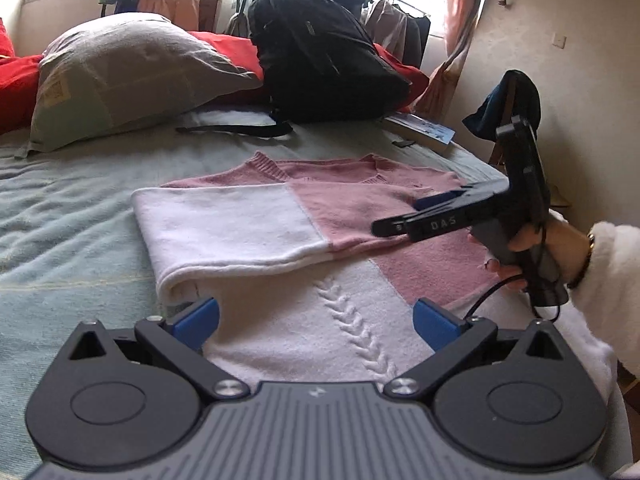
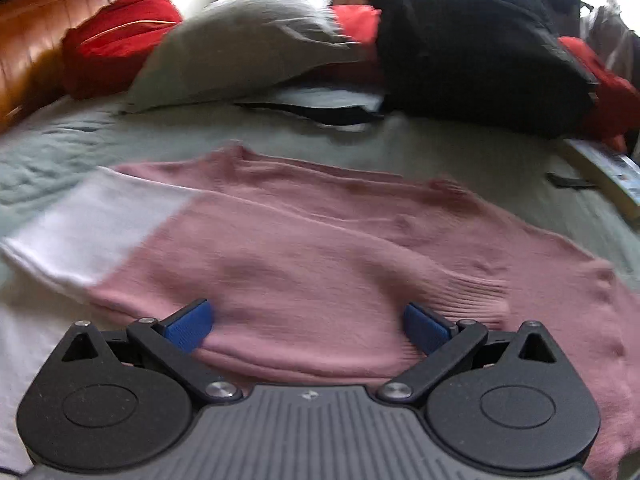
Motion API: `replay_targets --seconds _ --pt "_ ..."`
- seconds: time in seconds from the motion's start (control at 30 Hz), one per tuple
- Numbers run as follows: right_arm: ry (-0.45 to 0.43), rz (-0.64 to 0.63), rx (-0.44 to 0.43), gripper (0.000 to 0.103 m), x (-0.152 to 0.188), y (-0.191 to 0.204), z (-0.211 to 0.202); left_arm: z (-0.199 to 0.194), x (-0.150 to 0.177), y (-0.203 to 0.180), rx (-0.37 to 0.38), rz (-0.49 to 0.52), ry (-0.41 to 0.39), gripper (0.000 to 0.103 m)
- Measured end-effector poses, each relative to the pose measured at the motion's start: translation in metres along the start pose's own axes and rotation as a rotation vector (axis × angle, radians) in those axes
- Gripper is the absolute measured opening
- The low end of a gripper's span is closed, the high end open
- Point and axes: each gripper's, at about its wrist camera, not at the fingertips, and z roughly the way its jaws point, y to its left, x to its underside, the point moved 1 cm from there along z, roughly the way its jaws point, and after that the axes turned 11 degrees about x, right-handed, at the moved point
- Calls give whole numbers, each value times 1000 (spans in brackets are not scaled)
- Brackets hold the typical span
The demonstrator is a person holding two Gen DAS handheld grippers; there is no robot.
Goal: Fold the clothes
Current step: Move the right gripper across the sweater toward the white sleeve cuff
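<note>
A pink and white knitted sweater [image 1: 320, 216] lies flat on the bed, one sleeve [image 1: 224, 228] folded across its body. My left gripper [image 1: 316, 320] is open just above the white hem with its braided pattern. In the left wrist view the right gripper [image 1: 396, 220] hovers over the pink part on the right, held by a hand in a white fluffy sleeve. Seen from its own camera, the right gripper [image 2: 306, 326] is open over the pink sweater [image 2: 320, 248], blue pads wide apart, nothing between them.
A grey-green bedspread [image 1: 72, 216] covers the bed. Behind the sweater lie a grey pillow [image 1: 128, 68], red bedding [image 2: 116, 36] and a black backpack [image 1: 320, 56]. A book [image 1: 424, 130] rests near the right bed edge, beside a wall.
</note>
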Motion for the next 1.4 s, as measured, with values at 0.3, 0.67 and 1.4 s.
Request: replay_targets --seconds 0.3,0.67,1.4 --pt "-38 12 11 103 1 7 -29 -10 -1 5 -22 -11 -21 102" --pt "-17 -50 -8 103 5 42 -22 -6 -1 8 -63 -18 0 102" --pt "27 204 150 103 158 -28 -176 2 9 -91 68 303 18 102"
